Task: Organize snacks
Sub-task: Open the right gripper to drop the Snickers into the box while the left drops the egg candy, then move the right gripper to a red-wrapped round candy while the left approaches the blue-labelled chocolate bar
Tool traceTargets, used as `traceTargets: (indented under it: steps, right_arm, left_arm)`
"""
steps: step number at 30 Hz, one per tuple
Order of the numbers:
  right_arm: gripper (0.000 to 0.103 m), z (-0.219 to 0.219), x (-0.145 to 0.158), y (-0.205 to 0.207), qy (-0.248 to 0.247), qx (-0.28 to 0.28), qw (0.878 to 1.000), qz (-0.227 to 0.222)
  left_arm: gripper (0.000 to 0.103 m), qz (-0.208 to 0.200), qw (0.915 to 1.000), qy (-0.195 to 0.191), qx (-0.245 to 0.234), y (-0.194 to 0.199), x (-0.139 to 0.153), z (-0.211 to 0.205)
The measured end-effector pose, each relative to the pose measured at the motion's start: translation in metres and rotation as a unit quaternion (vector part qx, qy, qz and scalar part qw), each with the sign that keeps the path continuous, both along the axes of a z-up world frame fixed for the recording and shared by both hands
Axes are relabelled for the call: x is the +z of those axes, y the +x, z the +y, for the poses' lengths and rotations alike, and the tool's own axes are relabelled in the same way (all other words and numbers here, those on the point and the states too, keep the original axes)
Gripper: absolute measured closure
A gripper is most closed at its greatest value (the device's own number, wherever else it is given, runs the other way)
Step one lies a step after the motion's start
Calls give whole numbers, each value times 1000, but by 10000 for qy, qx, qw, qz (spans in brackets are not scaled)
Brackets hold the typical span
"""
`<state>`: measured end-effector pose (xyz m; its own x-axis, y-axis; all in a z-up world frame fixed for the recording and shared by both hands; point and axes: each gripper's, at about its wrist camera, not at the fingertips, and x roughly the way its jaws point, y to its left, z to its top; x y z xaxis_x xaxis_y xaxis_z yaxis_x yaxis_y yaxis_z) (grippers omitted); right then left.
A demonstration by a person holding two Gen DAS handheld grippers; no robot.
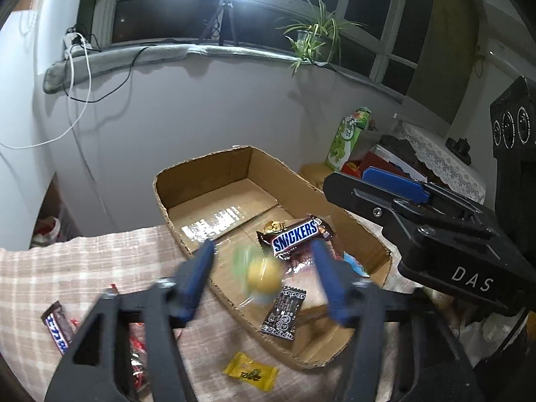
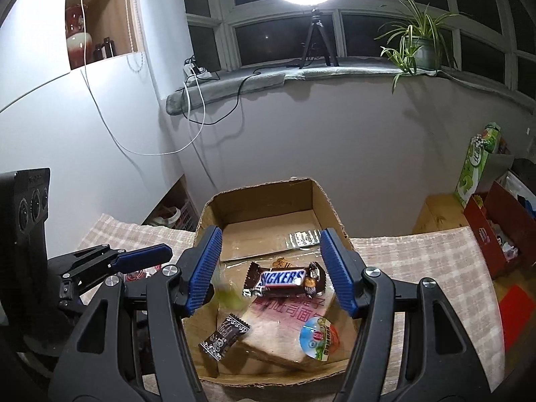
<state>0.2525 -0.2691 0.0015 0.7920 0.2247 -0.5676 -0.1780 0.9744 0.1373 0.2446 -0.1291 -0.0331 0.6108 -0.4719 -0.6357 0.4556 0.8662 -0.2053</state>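
**Snack drops into the box**

Snack [image 1: 263, 276], yellow and green, is a blur between the left claw's [image 1: 264, 278] two blue fingers [image 1: 196, 273]. The fingers are spread wide and do not touch it. It is over the near part of the cardboard box [image 1: 201, 181]. It is too blurry to tell which way it points.

A Snickers bar [image 1: 294, 234] lies in the box, just past the left claw. Its long side runs left to right, and its right end tips up a bit. It rests on a bread pack [image 2: 284, 328].

A small black packet [image 1: 283, 313] lies close to the near wall of the box. Its long side runs near to far.

The right claw [image 2: 271, 268] hangs over the box too. Its fingers are apart and hold nothing. The Snickers bar is under the gap between them.

On the checked cloth [image 1: 67, 268] beside the box lie a yellow candy [image 1: 251, 372] and another bar [image 1: 58, 326].
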Motion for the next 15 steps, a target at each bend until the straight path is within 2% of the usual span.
traceTargets:
  steps: [9,12,15]
  right_arm:
    - [39,1,2,-3,17,1,10000,-43]
    - [33,3,2,-5,30,38,10000,-42]
    - [33,6,1,-6,9,79,10000,-40]
  left_arm:
    - [37,-80,9999,89,60,-6,5,3]
    - [37,-112,9998,114,98,-8,7,6]
    - [36,-178,9996,174,153,-10,10,15]
